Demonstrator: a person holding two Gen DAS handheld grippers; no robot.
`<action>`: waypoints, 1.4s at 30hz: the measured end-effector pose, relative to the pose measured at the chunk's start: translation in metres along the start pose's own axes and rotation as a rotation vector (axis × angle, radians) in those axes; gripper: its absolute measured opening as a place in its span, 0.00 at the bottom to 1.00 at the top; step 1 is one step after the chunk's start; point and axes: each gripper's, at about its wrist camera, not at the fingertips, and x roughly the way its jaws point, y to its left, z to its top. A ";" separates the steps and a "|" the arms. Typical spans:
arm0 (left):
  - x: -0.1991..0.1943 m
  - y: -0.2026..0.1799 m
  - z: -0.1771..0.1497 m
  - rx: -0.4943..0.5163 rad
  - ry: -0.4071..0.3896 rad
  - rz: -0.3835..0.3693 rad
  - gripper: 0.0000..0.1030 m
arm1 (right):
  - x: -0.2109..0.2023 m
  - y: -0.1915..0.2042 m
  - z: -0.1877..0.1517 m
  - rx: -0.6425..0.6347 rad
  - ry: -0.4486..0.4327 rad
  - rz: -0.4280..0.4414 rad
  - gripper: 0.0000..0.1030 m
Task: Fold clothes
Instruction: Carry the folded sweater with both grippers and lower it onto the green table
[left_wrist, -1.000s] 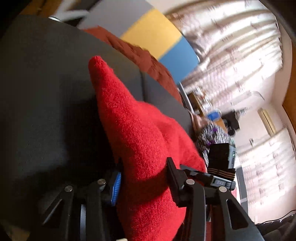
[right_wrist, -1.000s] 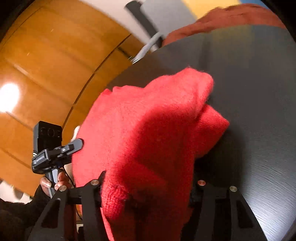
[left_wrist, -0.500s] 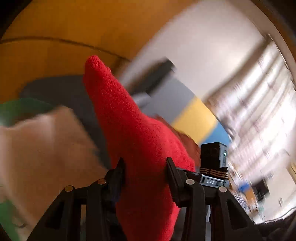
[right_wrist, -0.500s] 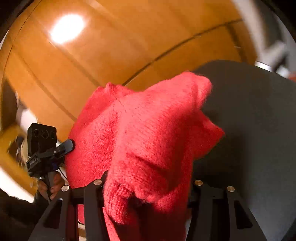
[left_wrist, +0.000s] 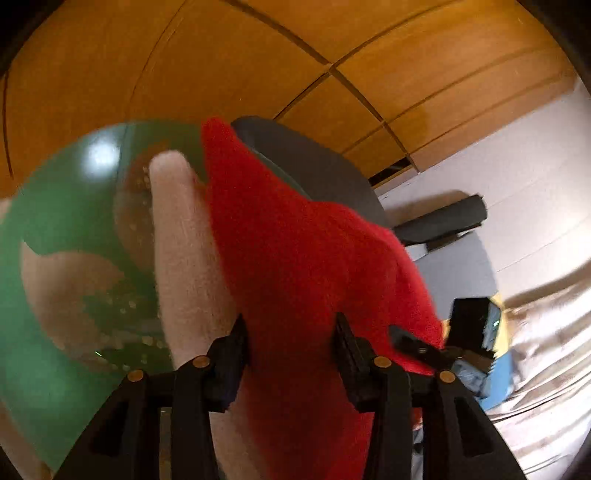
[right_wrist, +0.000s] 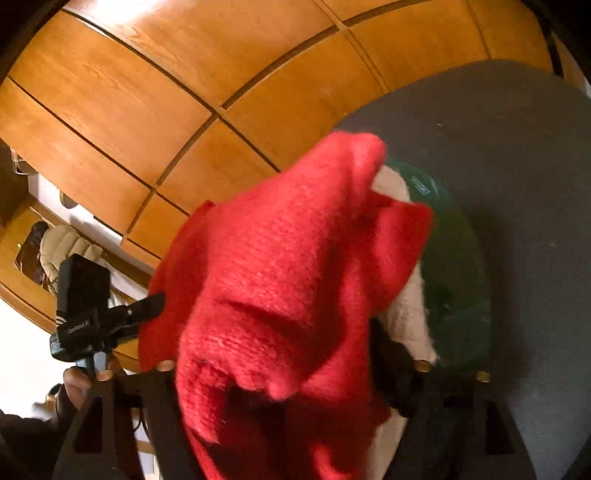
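A folded red knitted sweater (left_wrist: 295, 258) hangs between both grippers above a green basin. My left gripper (left_wrist: 290, 332) is shut on one end of it. My right gripper (right_wrist: 280, 373) is shut on the other end (right_wrist: 280, 266); its fingers are mostly hidden by the knit. A white fluffy garment (left_wrist: 184, 258) lies in the green basin (left_wrist: 66, 206) just under and beside the red sweater. The basin (right_wrist: 458, 266) and the white garment (right_wrist: 410, 314) also show in the right wrist view. The other gripper shows in each view (left_wrist: 469, 332) (right_wrist: 85, 314).
The basin stands on a dark grey round table (right_wrist: 517, 155). Orange wooden wall panels (right_wrist: 184, 92) rise behind it. A dark chair (left_wrist: 443, 221) and pale curtains (left_wrist: 546, 314) show to the right in the left wrist view.
Both grippers have swung with the red sweater from over the bare dark table to over the green basin with the white garment. Both stay shut on the sweater.
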 end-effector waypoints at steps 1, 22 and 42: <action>-0.002 -0.005 -0.003 0.009 -0.003 0.011 0.45 | -0.005 0.000 0.001 -0.006 0.006 -0.015 0.80; 0.031 -0.082 -0.036 0.140 -0.158 0.253 0.41 | -0.005 0.038 -0.032 -0.063 -0.012 -0.279 0.67; 0.018 -0.111 -0.052 0.184 -0.186 0.424 0.54 | 0.002 0.106 -0.020 -0.312 -0.051 -0.392 0.56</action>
